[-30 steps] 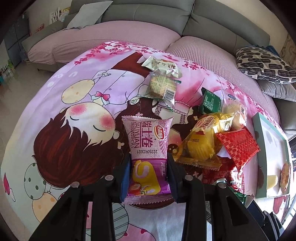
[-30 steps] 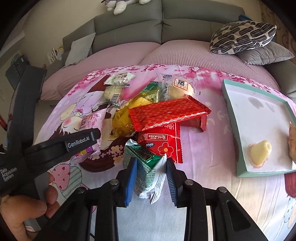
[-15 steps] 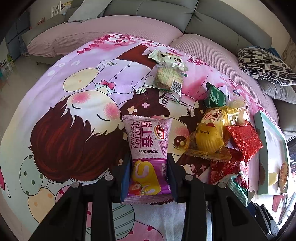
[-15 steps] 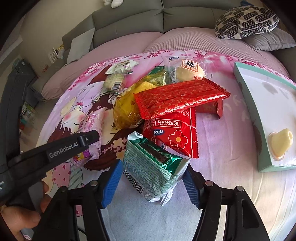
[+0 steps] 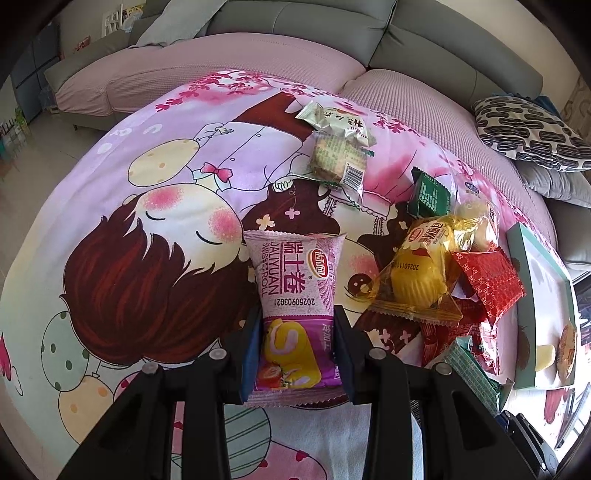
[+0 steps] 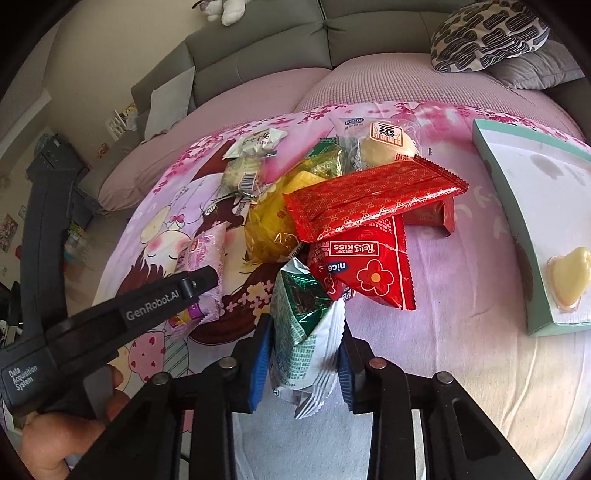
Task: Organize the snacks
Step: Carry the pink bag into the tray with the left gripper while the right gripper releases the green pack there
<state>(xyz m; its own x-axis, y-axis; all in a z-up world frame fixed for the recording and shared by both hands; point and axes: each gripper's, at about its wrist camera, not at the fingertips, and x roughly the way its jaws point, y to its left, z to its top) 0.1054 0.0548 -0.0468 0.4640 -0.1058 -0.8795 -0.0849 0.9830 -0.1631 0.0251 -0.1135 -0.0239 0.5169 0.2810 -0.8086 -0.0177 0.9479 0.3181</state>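
My left gripper (image 5: 297,325) is shut on a purple Swiss roll packet (image 5: 295,291), held over the cartoon blanket. My right gripper (image 6: 304,336) is shut on a green and white snack packet (image 6: 303,325), which is crumpled between the fingers. Beyond it lies a pile of snacks: a long red packet (image 6: 373,199), a red "nice" packet (image 6: 365,269), a yellow cake packet (image 6: 273,221) and a steamed cake packet (image 6: 384,144). The left gripper's body (image 6: 110,317) shows in the right wrist view with the purple packet (image 6: 203,258).
A teal box lid (image 6: 517,221) with a heart-shaped jelly (image 6: 569,280) lies at the right. Two pale green packets (image 5: 336,136) lie farther back on the blanket. A grey sofa (image 5: 295,26) and patterned cushion (image 5: 532,133) stand behind.
My right gripper, open around the green and white packet half a second ago, has shut on it again. My left gripper still holds the purple packet and has shifted only slightly.
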